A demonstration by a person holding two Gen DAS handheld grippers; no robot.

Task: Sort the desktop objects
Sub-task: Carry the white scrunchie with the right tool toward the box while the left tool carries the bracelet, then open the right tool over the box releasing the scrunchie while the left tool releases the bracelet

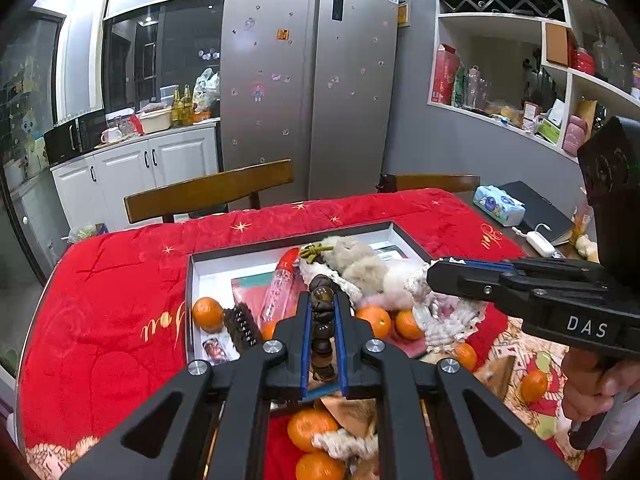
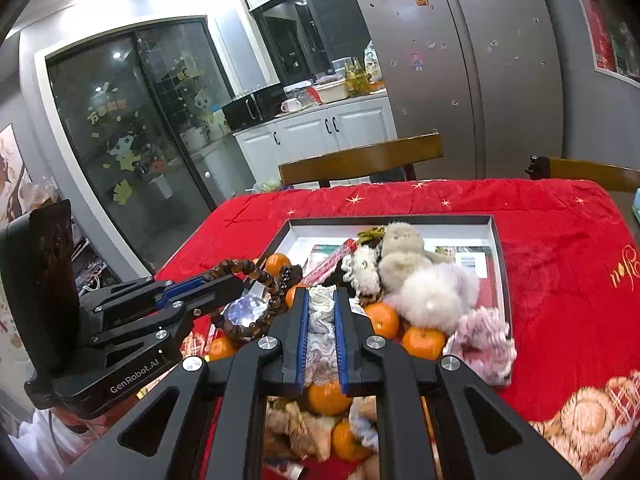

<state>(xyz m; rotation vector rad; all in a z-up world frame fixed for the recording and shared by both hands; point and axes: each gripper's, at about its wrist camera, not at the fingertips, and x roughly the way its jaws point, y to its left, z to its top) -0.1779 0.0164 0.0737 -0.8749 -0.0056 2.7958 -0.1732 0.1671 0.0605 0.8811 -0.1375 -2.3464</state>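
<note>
Above the shallow box (image 1: 191,280) on the red-covered bench (image 1: 120,280): left gripper (image 1: 323,312) pinches a brown bead bracelet (image 1: 322,320); right gripper (image 2: 320,312) pinches a white crocheted cloth (image 2: 321,320); both held over tangerines (image 1: 208,312).

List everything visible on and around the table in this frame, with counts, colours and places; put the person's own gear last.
Bead bracelet: one, dark brown, clamped in the left gripper above the tray.
Lace cloth: one, white, clamped in the right gripper.
Tray: one, white inside with dark rim, on the red tablecloth.
Oranges: several, in and in front of the tray.
Fluffy toys: a heap, beige and white, in the tray.
Bottle: one, clear with red cap, lying in the tray.
Tissue pack: one, blue, far right of the table.
Chairs: two, wooden, behind the table.
Fridge: one, silver.
Left gripper: shut on the bracelet.
Right gripper: shut on the cloth.
</note>
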